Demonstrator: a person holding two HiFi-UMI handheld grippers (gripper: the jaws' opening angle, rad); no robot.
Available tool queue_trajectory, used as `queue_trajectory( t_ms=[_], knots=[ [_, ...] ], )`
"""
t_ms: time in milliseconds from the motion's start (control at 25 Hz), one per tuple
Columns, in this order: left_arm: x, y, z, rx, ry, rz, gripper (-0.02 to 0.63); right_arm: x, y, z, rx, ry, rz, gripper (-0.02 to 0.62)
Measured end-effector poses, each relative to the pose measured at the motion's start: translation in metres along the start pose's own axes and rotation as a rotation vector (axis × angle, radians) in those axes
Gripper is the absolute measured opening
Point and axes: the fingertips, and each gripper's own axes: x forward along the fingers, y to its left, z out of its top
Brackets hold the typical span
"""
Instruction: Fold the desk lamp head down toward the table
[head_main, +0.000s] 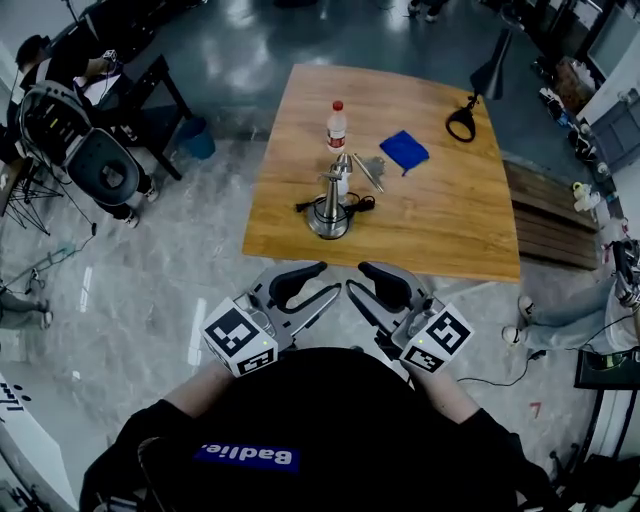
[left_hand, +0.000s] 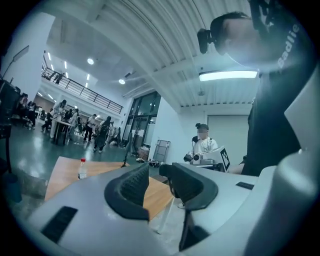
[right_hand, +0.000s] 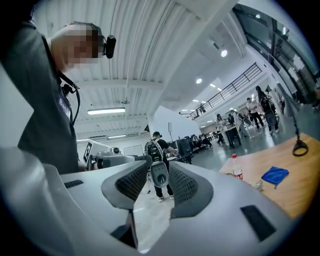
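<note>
**Wooden table (head_main: 440, 225) in a large hall, both grippers empty and well back from the lamp**

Left gripper (head_main: 330, 278): its two dark jaws are spread and nothing sits between them. In the left gripper view, only the table's edge and the floor show through the gap.

Right gripper (head_main: 356, 279): its jaws are also spread and pinch nothing. In the right gripper view, the hall beyond shows through the gap.

The person holds both grippers close in front of the chest. They are over the floor, just short of the table's near edge, with their tips angled in toward each other. A white cube with black square markers (head_main: 240, 340) sits at the rear of each gripper.

The desk lamp (head_main: 328, 212) stands near the middle of the table, well apart from both grippers. It has a round silver base and a tapering silver body, and it is upright. A black cord (head_main: 360, 204) curls beside the base.

Just behind the lamp stands a clear water bottle (head_main: 337, 127) with a red cap. A blue cloth (head_main: 404, 150) lies to the right of the bottle. A small metallic item (head_main: 368, 170), too small to identify, lies between the cloth and the lamp. Near the table's far right corner rests a black ring (head_main: 461, 123), with a dark cone shape just beyond it.

Around the table is a glossy grey floor (head_main: 150, 270). A black office chair (head_main: 100, 165) stands to the left and a wooden bench (head_main: 545, 215) to the right.
</note>
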Motion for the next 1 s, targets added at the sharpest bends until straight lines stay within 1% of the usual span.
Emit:
queue_trajectory(
  t_ms=[40, 120, 320, 360, 440, 520, 760, 1000],
  knots=[
    [-0.006, -0.003, 0.005, 0.018, -0.012, -0.006, 0.153, 0.003, 0.008, 0.004, -0.016, -0.003, 0.006, 0.130],
    [-0.017, -0.007, 0.012, 0.043, -0.028, -0.015, 0.145, 0.008, 0.022, 0.010, -0.040, -0.002, 0.013, 0.118],
    [-0.030, -0.012, 0.020, 0.034, -0.056, -0.041, 0.102, 0.015, 0.042, 0.015, -0.081, -0.008, 0.006, 0.085],
    [-0.032, -0.012, 0.020, 0.034, -0.058, -0.039, 0.087, 0.016, 0.044, 0.015, -0.088, -0.007, 0.003, 0.071],
    [-0.038, -0.010, 0.019, 0.031, -0.055, -0.037, 0.009, 0.017, 0.049, 0.015, -0.103, -0.008, -0.005, 0.026],
    [-0.042, -0.010, 0.016, 0.034, -0.047, -0.047, 0.009, 0.019, 0.053, 0.015, -0.125, -0.010, -0.009, 0.006],
    [-0.046, -0.012, 0.011, 0.040, -0.030, -0.052, 0.008, 0.020, 0.059, 0.011, -0.148, -0.011, -0.029, 0.005],
    [-0.049, -0.015, 0.012, 0.047, -0.029, -0.051, 0.008, 0.020, 0.059, 0.006, -0.138, 0.004, -0.035, 0.005]
  ],
)
